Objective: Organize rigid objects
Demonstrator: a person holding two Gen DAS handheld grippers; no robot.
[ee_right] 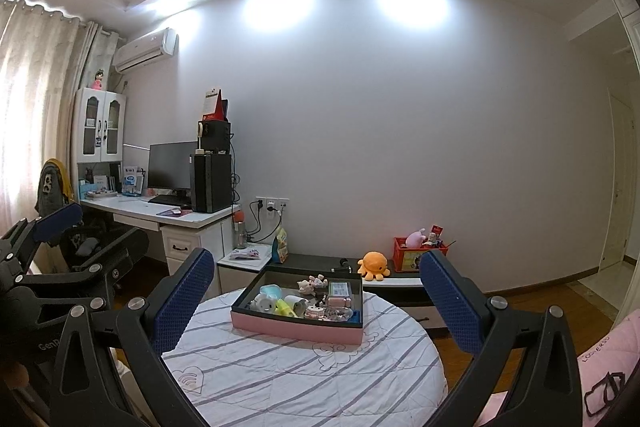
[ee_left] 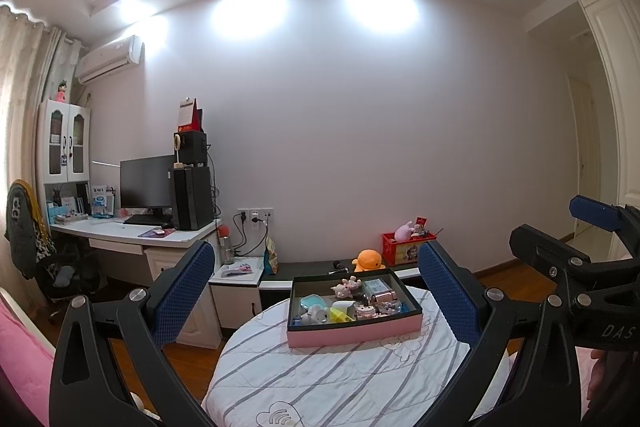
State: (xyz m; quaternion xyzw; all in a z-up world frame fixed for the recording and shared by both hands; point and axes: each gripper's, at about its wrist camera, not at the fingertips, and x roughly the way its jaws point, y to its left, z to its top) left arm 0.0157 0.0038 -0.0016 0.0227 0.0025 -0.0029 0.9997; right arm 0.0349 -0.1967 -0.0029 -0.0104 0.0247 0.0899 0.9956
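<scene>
A pink box [ee_left: 354, 331] [ee_right: 296, 327] with a dark inside sits on a round table [ee_left: 320, 379] [ee_right: 296, 379] covered in a striped white cloth. Several small items fill it: little animal figures [ee_left: 347, 287], a teal case [ee_right: 271, 291], a yellow piece [ee_right: 285, 307] and a pink device [ee_left: 383, 297]. My left gripper [ee_left: 316, 303] is open, held back from the box, which shows between its blue-padded fingers. My right gripper [ee_right: 316, 303] is open too, also short of the box. Each gripper shows at the edge of the other's view.
A low dark bench [ee_left: 320, 269] behind the table carries an orange plush octopus [ee_left: 370, 259] [ee_right: 374, 265] and a red crate [ee_left: 406, 247]. A desk [ee_left: 132, 233] with monitor and computer tower stands at left. Pink bedding [ee_right: 608, 359] lies at right. Wooden floor surrounds the table.
</scene>
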